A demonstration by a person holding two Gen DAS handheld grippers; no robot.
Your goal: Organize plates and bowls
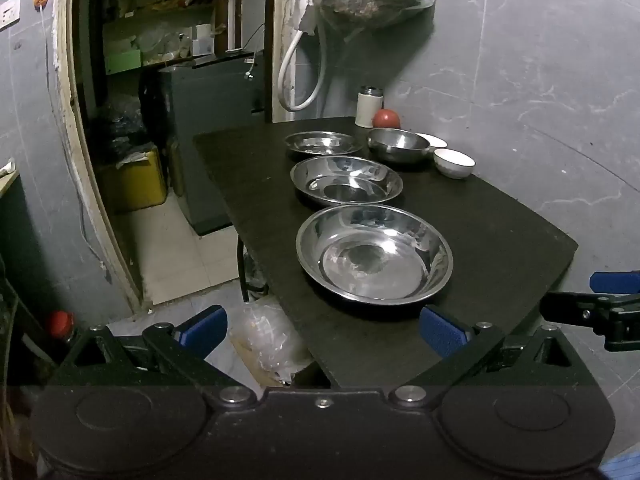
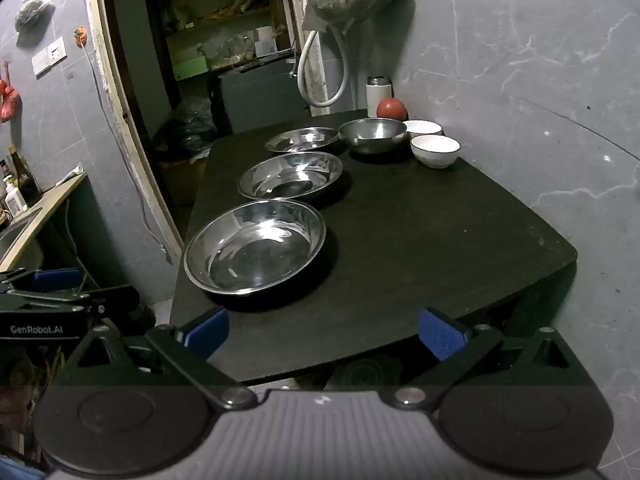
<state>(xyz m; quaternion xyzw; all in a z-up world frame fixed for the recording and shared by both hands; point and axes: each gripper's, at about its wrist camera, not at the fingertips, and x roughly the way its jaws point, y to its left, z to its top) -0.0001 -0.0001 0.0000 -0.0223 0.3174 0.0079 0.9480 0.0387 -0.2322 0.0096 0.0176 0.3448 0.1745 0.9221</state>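
Three steel plates stand in a row on the black table [image 1: 500, 232]: near plate [image 1: 374, 255] [image 2: 255, 247], middle plate [image 1: 346, 180] [image 2: 291, 175], far plate [image 1: 322, 142] [image 2: 302, 139]. A steel bowl [image 1: 398, 144] [image 2: 372, 134] and two white bowls, one nearer [image 1: 454, 163] [image 2: 435, 151] and one farther [image 2: 423, 127], stand at the far right. My left gripper [image 1: 324, 330] is open and empty, before the table's near edge. My right gripper [image 2: 324, 330] is open and empty, near the front edge. Each gripper shows at the other view's side.
A white canister [image 2: 378, 96] and a red ball [image 2: 392, 109] stand at the table's far end by the grey wall. A doorway with shelves [image 1: 160, 40] opens on the left. A plastic bag [image 1: 264, 340] lies on the floor by the table. A counter [image 2: 44, 204] is at left.
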